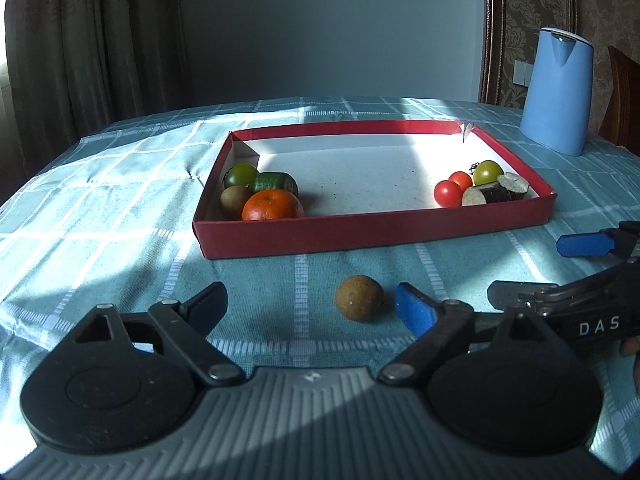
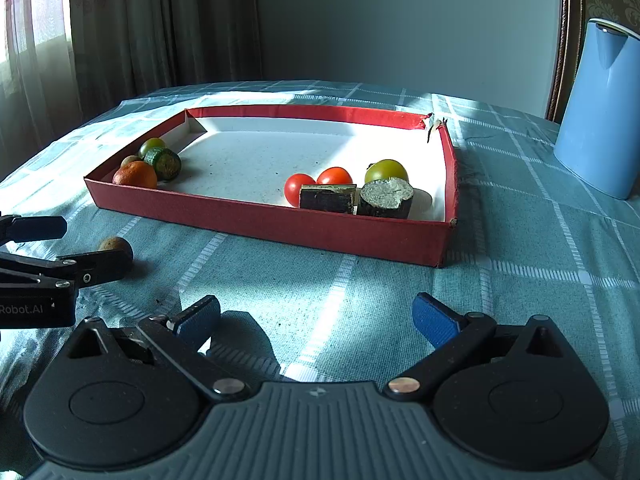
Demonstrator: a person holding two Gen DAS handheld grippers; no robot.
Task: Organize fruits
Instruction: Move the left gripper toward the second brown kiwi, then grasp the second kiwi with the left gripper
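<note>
The small brown fruit (image 1: 359, 298), maybe a kiwi, lies alone on the checked tablecloth (image 1: 120, 208), in front of the near wall of the red tray (image 1: 360, 236) and outside it. It seems to be the last fruit to sort. The left gripper (image 1: 308, 308) has its jaws apart, and the fruit sits between the fingertips, closer to the blue pad (image 1: 414, 312) on the right, touching neither pad as far as I can see. I judge that the gripper is placed so in order to clamp the fruit and carry it into the tray.

Inside the tray, the contents form two groups, which probably explains the layout. In the near left corner lie an orange (image 1: 273, 205), a second brown fruit (image 1: 235, 199), a green tomato-like fruit (image 1: 241, 175) and a dark green piece (image 1: 276, 184). Near the right wall lie two red tomatoes (image 1: 454, 188), another green one (image 1: 488, 172) and two dark cut cylinders (image 1: 496, 192). The loose fruit probably belongs with its twin on the left.

The right gripper (image 2: 316, 320) hovers over bare cloth with its jaws apart and empty, apparently waiting.

In the right wrist view, the left gripper's finger covers most of the loose fruit. What the dark cylinders are, I cannot say. A blue jug (image 1: 558, 92) stands behind the tray, cut off in the right view. A little of a hand shows at the right edge of the left view.
</note>
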